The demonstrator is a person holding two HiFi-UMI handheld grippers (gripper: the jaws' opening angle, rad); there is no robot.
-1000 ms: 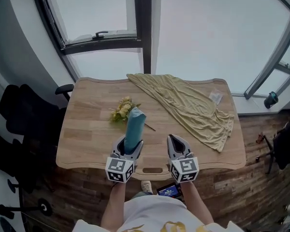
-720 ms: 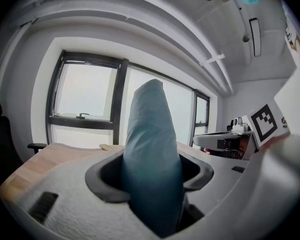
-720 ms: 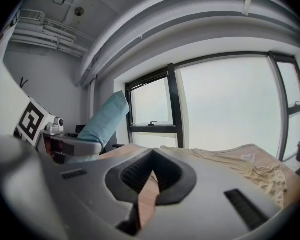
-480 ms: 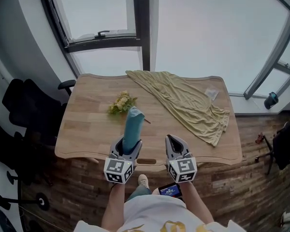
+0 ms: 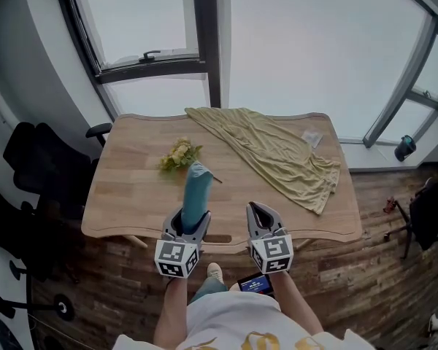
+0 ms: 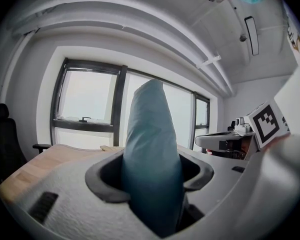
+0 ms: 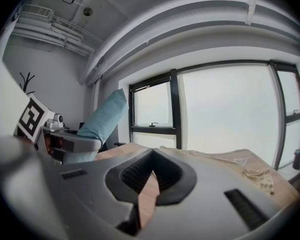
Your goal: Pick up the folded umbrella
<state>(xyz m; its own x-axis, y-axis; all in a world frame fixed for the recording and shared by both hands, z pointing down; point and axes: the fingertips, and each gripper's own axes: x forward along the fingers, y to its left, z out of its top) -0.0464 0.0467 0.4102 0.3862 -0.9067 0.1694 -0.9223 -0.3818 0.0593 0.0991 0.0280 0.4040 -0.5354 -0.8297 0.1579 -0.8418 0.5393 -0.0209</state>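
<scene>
The left tool [image 5: 185, 221], pinching the folded umbrella [image 5: 195, 192] by its lower end, has drawn back toward the bottom of the frame. The umbrella now stands left of centre, clear of the counter [image 5: 128, 195]. The right tool [image 5: 260, 216], pressed together and empty, came back alongside, so the pick-up looks done.

At the lower middle of the head view, the left gripper [image 5: 187, 219] and the right gripper [image 5: 258, 214] have pale grey shells with dark, ribbed inner pads; each one carries at its near end a white cube [image 5: 170, 258] printed with black square markers. Below them, at the bottom edge, the person wears a white shirt [image 5: 233, 325] with a yellow print; a light shoe [image 5: 215, 273] shows between the forearms.
</scene>
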